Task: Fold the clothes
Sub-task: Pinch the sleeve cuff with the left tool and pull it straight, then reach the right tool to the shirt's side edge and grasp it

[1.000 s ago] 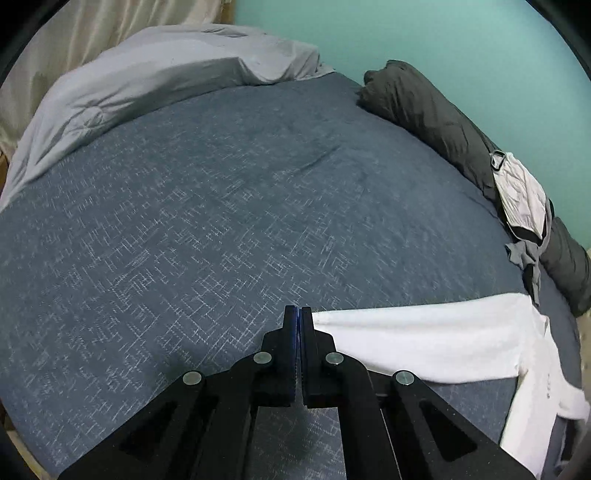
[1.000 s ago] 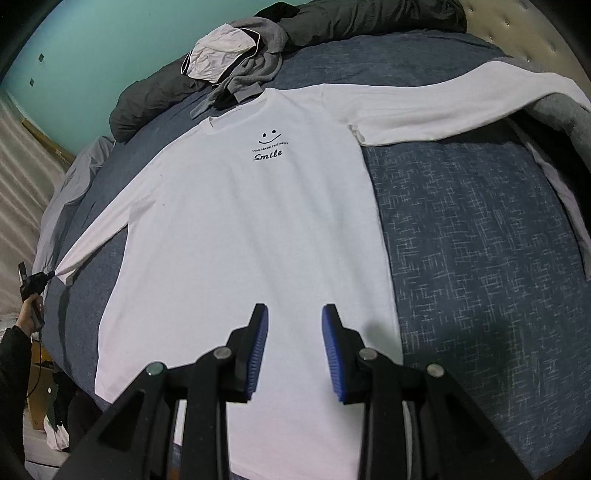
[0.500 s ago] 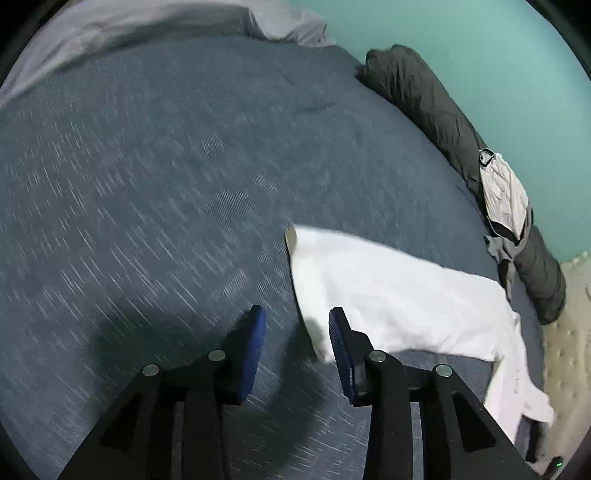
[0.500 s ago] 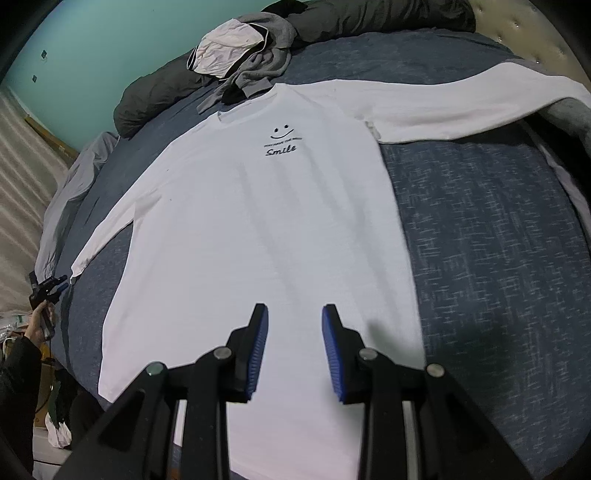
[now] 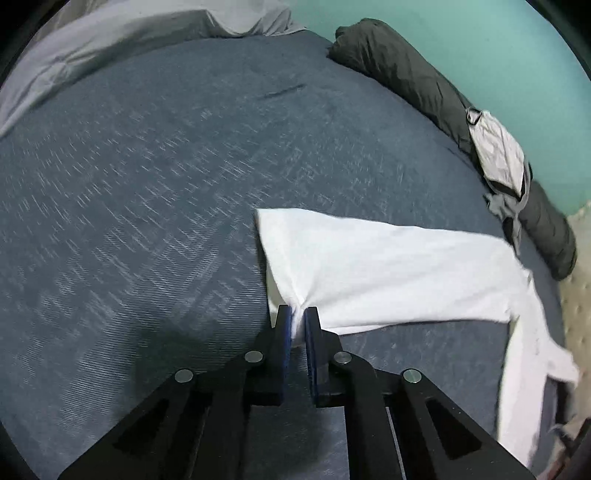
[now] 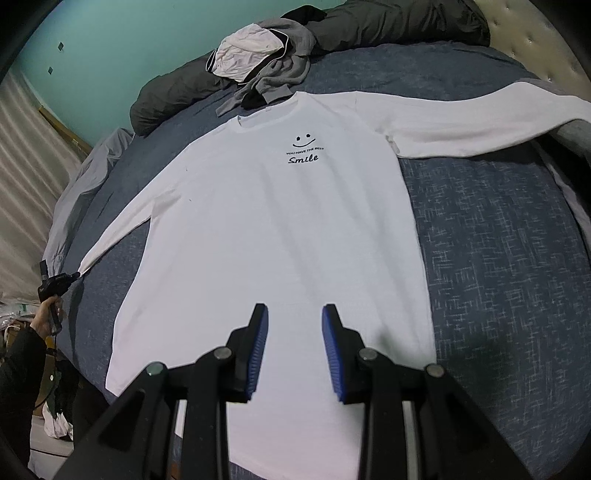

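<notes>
Left wrist view: your left hand-held gripper [image 5: 298,325], jaws closing, pinches the cuff of the white long-sleeved cotton shirt [image 5: 388,269] at lower centre.

Right wrist view: your right hand-held gripper [image 6: 294,339] hovers parted, empty, over the shirt spread mid-frame on the blue patterned bed [image 6: 498,258].

A home bedroom is shown: a bed [image 6: 498,258] covered by a dark blue patterned sheet, a tufted headboard [image 6: 532,33], a rolled dark duvet [image 5: 424,81], a pale grey blanket [image 5: 92,48] and teal walls [image 5: 480,44] are seen.
</notes>
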`<state>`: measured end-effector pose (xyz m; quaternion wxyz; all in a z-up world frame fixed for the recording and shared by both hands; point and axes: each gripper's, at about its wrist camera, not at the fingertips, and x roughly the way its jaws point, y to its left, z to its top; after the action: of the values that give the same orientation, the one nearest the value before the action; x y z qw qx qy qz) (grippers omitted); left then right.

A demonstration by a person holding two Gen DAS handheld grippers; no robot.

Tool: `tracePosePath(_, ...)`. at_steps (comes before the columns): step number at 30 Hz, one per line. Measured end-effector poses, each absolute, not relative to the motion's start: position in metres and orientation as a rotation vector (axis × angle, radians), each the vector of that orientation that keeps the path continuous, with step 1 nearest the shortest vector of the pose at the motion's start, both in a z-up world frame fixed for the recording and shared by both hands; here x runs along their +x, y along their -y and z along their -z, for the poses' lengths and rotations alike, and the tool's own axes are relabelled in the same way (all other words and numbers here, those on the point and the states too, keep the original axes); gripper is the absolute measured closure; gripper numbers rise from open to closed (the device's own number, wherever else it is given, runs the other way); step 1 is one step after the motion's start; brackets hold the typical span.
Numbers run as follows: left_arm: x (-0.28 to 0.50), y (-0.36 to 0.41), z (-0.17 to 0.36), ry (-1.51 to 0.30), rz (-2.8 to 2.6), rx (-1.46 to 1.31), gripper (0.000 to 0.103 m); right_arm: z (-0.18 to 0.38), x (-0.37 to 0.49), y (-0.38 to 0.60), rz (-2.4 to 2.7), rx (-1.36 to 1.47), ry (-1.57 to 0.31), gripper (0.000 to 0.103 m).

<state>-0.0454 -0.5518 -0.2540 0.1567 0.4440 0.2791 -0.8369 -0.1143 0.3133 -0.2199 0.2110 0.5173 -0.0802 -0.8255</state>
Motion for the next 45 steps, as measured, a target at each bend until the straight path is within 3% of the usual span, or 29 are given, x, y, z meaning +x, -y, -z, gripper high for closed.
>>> tracePosePath(8, -0.027, 0.554, 0.266, -0.859, 2.337, 1.278, 0.088, 0.222, -0.107, -0.325, 2.293, 1.441, 0.257, 0.073)
tracePosePath(17, -0.002, 0.540, 0.229, -0.829, 2.319, 1.173, 0.081, 0.220, -0.104, -0.359, 2.319, 1.430, 0.356, 0.073)
tracePosePath(21, -0.015, 0.505, 0.204, -0.782, 2.408, 1.159, 0.077, 0.223, -0.104, -0.372, 2.329, 1.441, 0.390, 0.069)
tracePosePath(25, -0.036, 0.458, 0.183, -0.769, 2.502, 1.151, 0.062, 0.223, -0.109, -0.392, 2.354, 1.439, 0.462, 0.068)
tracePosePath(33, -0.102, 0.337, 0.179, -0.703, 2.671, 1.229, 0.060, 0.195, -0.135, -0.444, 2.462, 1.370, 0.519, 0.067)
tracePosePath(35, -0.117, 0.304, 0.184, -0.680, 2.707, 1.261, 0.060, 0.181, -0.146, -0.463, 2.501, 1.338, 0.531, 0.063)
tracePosePath(38, -0.133, 0.262, 0.198, -0.666, 2.745, 1.287, 0.059, 0.159, -0.169, -0.497, 2.582, 1.294, 0.548, 0.055)
tracePosePath(45, -0.153, 0.190, 0.241, -0.607, 2.762, 1.392, 0.057, 0.133, -0.225, -0.568, 2.814, 1.322, 0.466, 0.053)
